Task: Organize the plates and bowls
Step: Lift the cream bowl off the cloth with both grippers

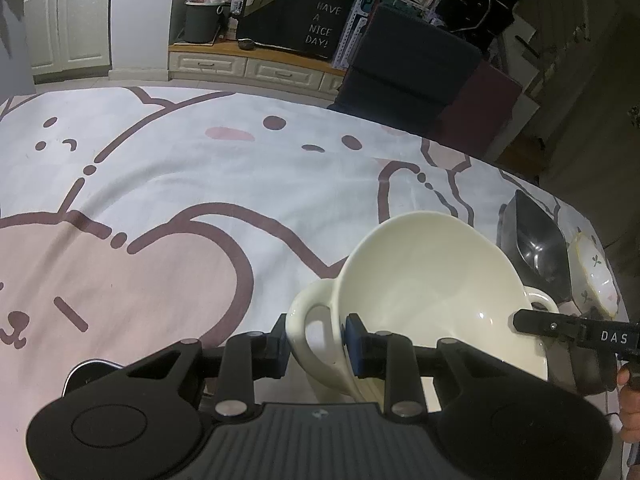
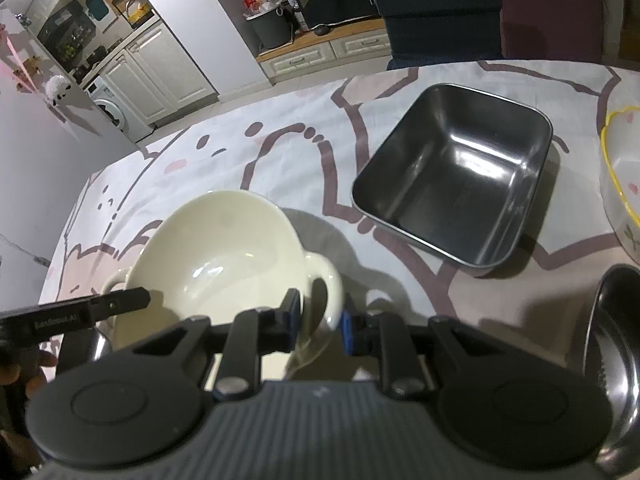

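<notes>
The cream bowl (image 1: 432, 288), glossy ceramic with a loop handle on each side, hangs tilted between our two claws above the bench (image 1: 200, 184), which is spread with a soft cloth printed in pink and brown cartoon animals.

From the left wrist view, our left claw (image 1: 316, 340) has its blue pads closed on the bowl's near handle, one pad inside the loop and one outside, so the jaws stand narrow but not fully together. Our right claw (image 1: 532, 322) comes in from the right edge as a black finger against the far handle. Beyond the bowl sit a dark square metal tray (image 1: 536, 248) with a smooth sheen and, just beside it, a white scalloped dish (image 1: 596, 280) with a yellow rim and small flower prints.

From the right wrist view, our right claw (image 2: 320, 320) likewise pinches the other handle of the cream bowl (image 2: 216, 248), pads on either side of the loop. The square tray (image 2: 456, 176) lies empty and well apart from the bowl; the flowered dish (image 2: 620, 176) shows at the right edge, and a shiny round steel bowl (image 2: 612, 340) curves in at lower right.

We judge the sorting to be at an early stage: nothing is stacked yet, four pieces lie separate, and the cream bowl is not yet placed.
</notes>
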`<action>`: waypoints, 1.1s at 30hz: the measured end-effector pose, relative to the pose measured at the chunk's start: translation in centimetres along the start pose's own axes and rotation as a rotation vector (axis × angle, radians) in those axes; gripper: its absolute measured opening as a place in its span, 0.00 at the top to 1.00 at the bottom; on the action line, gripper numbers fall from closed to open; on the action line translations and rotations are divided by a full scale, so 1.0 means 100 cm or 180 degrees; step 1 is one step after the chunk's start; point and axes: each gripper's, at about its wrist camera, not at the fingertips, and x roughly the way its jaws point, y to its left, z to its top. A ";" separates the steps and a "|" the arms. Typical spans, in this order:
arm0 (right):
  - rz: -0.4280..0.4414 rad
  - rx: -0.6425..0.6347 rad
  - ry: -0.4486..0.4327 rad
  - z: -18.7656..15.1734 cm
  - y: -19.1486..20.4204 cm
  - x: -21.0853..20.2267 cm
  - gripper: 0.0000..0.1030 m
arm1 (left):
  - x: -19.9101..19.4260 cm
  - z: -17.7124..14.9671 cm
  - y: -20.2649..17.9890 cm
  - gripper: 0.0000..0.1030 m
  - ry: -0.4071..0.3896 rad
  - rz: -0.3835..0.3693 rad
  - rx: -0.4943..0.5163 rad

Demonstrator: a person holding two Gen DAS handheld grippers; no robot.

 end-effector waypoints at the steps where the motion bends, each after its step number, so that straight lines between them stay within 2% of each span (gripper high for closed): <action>1: -0.0012 -0.0007 0.0000 0.000 0.001 0.000 0.76 | 0.000 0.000 -0.001 0.70 -0.0003 0.0008 0.0021; 11: -0.0128 -0.0204 -0.0044 -0.003 0.006 -0.001 0.75 | -0.001 -0.003 -0.005 0.71 -0.0025 0.0006 0.0061; 33: -0.0208 -0.0223 -0.0057 -0.006 0.000 -0.020 0.75 | -0.013 -0.009 -0.020 0.72 0.0017 -0.0077 0.0029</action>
